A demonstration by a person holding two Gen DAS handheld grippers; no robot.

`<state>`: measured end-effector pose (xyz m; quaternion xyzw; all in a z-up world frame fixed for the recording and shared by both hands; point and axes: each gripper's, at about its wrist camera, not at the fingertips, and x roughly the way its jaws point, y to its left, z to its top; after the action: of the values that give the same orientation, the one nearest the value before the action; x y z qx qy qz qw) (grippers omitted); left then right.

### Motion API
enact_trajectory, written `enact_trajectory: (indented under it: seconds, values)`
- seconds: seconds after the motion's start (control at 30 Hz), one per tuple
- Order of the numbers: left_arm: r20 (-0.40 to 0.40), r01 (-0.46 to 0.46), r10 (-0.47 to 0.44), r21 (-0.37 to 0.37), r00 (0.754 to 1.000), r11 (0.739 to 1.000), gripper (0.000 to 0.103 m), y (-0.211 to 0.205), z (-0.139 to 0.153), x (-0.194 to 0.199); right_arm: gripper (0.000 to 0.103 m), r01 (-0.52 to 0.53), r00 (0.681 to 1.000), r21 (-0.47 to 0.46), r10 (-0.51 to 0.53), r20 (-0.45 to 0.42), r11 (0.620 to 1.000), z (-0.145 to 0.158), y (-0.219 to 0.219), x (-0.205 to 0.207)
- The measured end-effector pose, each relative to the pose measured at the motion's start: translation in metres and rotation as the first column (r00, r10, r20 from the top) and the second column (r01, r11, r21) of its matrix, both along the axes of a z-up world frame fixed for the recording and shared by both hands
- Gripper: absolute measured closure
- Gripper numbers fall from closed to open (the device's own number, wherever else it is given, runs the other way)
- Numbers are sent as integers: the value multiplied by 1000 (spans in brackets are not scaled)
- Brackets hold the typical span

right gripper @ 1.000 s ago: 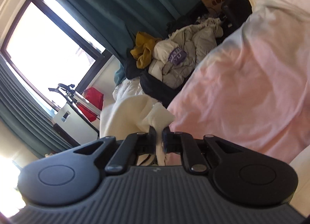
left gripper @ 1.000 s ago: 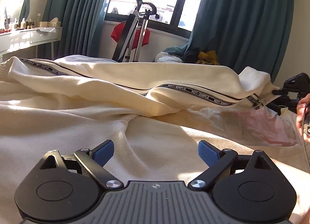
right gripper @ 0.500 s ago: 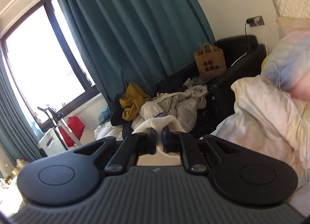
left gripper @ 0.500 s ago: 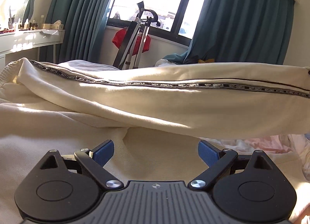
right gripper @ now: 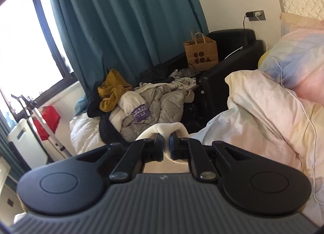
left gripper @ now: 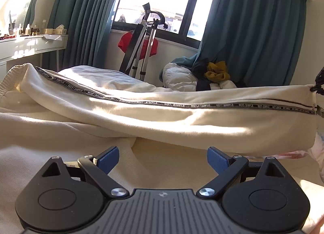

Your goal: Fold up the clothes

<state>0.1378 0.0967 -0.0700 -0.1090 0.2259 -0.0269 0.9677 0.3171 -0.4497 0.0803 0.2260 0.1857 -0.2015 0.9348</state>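
Cream trousers (left gripper: 182, 120) with a black lettered side stripe (left gripper: 202, 105) lie on the bed. One leg is stretched out to the right and lifted off the bed at its right end. My left gripper (left gripper: 162, 160) is open and empty, low over the cream cloth in front of the stretched leg. My right gripper (right gripper: 166, 149) is shut on a fold of the cream trouser cloth (right gripper: 172, 128) and holds it up in the air. The right gripper's tip shows at the right edge of the left wrist view (left gripper: 320, 86).
A pink and yellow duvet (right gripper: 263, 124) and pillows cover the bed's right side, with a white cable (right gripper: 299, 104) across them. A heap of clothes (right gripper: 145, 100), a black armchair (right gripper: 232, 56) with a paper bag, teal curtains, a folded frame (left gripper: 141, 48) and a dresser (left gripper: 30, 46) stand beyond.
My right gripper has lifted the trouser leg end and pulled it out to the right, so the crumpled leg is now stretched straight. The left gripper has stayed open in place.
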Motion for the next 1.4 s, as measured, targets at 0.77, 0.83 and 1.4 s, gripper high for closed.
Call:
enact_trajectory:
  seconds: [0.77, 0.83, 1.4]
  values:
    - [-92, 20, -22, -19, 995, 1000, 8, 3, -30, 44, 29, 9, 999, 231, -17, 30, 973, -120, -40, 50]
    - [-86, 23, -25, -19, 996, 1000, 8, 4, -26, 37, 27, 10, 998, 242, -23, 52, 970, -119, -44, 26]
    - [-120, -6, -8, -119, 993, 993, 8, 8, -14, 13, 26, -30, 993, 421, 74, -89, 906, -204, -13, -31]
